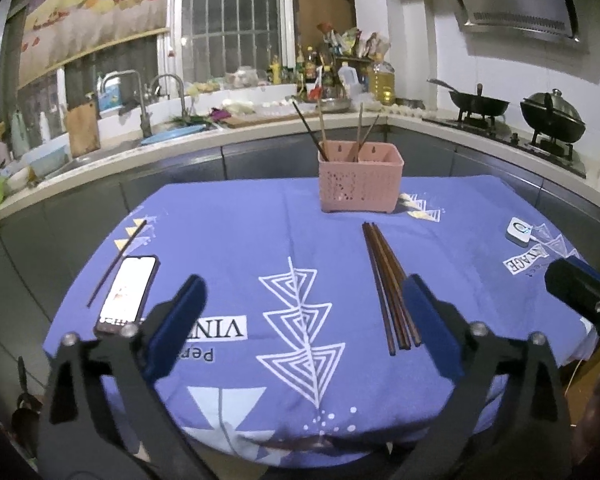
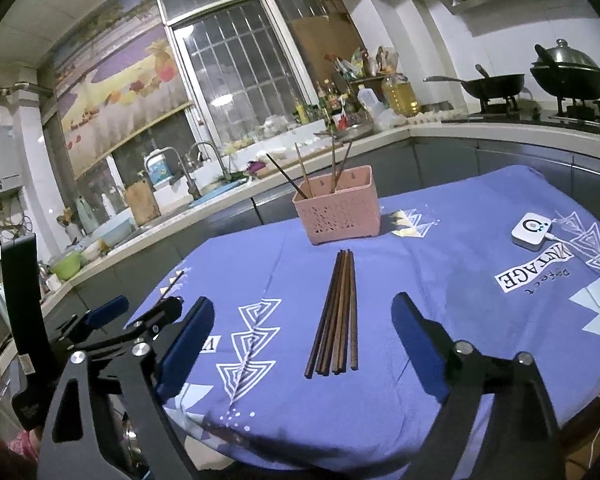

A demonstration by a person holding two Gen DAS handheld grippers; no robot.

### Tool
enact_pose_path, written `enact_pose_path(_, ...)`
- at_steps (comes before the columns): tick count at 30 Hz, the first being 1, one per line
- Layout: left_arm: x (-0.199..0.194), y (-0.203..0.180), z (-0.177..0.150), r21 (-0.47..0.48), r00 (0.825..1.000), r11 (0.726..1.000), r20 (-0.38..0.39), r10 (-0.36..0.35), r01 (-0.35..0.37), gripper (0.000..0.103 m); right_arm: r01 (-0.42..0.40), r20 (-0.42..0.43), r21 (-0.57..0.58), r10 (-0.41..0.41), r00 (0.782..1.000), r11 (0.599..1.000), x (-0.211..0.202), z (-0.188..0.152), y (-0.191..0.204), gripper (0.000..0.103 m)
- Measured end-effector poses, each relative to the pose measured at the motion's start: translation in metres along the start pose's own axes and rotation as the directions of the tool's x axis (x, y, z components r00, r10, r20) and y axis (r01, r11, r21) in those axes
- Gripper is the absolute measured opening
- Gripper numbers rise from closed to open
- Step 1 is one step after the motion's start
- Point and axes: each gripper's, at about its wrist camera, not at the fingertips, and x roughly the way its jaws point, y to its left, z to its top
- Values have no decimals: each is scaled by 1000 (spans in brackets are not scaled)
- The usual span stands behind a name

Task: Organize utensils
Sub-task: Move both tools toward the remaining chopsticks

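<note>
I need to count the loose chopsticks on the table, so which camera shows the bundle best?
The right wrist view: the chopstick bundle lies centred between the open fingers, ends fanned and unobstructed. In the left wrist view the same bundle sits off to the right, its near part partly hidden by one of the left gripper's fingers.

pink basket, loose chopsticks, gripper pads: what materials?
Pink basket: looks like moulded matte plastic, with a perforated lattice wall and a smooth rim.
Chopsticks: probably dark stained wood, reddish-brown with a slight sheen; grain not resolvable.
Right gripper pads: blue, matte, likely rubber or foam on black arms.
</note>
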Motion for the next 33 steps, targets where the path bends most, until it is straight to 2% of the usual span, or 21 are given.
enact_pose_path(6, -11, -2, -1, 26, 999, 1000, 38, 10, -11, 97, -22, 6, -20, 22, 1000, 1000, -1, 0, 10, 93)
enact_pose_path(13, 6, 4, -2, 21, 999, 999, -24, 43, -43, 97, -49, -63, -32, 47, 997, 998, 22, -1, 14, 93)
enact_pose_path(18, 33, 10, -1, 4, 995, 999, -93, 34, -34, 97, -54, -87, -46, 50, 995, 997, 38, 0, 15, 92)
enact_pose_path(20, 44, 11, 1, 7, 993, 1000, -116, 23, -22, 97, -51, -103, -56, 45, 994, 997, 46, 0, 15, 86)
enact_pose_path(21, 49, 11, 2, 9, 992, 1000, -123, 13, -12, 97, -49, -111, -61, 42, 993, 997, 49, 0, 15, 78)
enact_pose_path(22, 55, 11, 3, 12, 991, 1000, -131, 4, -2, 97, -45, -125, -74, 35, 992, 996, 54, 1, 15, 67)
enact_pose_path(23, 59, 12, 4, 12, 990, 1000, -138, -3, 5, 97, -40, -134, -83, 29, 991, 996, 58, 2, 15, 62)
enact_pose_path(25, 77, 12, 7, 7, 985, 999, -168, -31, 32, 97, -11, -151, -103, -5, 989, 995, 68, 5, 10, 45)
enact_pose_path(28, 102, 8, 10, 20, 975, 997, -212, -67, 72, 94, 42, -186, -118, -63, 981, 992, 89, 6, -3, 29)
enact_pose_path(29, 113, 6, 11, 28, 972, 997, -228, -65, 74, 87, 51, -204, -122, -76, 976, 991, 97, 5, -7, 26)
enact_pose_path(31, 128, 4, 13, 22, 964, 995, -252, -89, 97, 83, 78, -248, -149, -113, 962, 986, 115, 1, -15, 21)
enact_pose_path(32, 136, 2, 14, 12, 956, 993, -270, -112, 119, 78, 83, -265, -157, -123, 956, 984, 121, -1, -19, 21)
enact_pose_path(33, 147, 0, 15, -5, 942, 989, -304, -145, 150, 74, 86, -296, -162, -131, 946, 983, 130, -4, -24, 20)
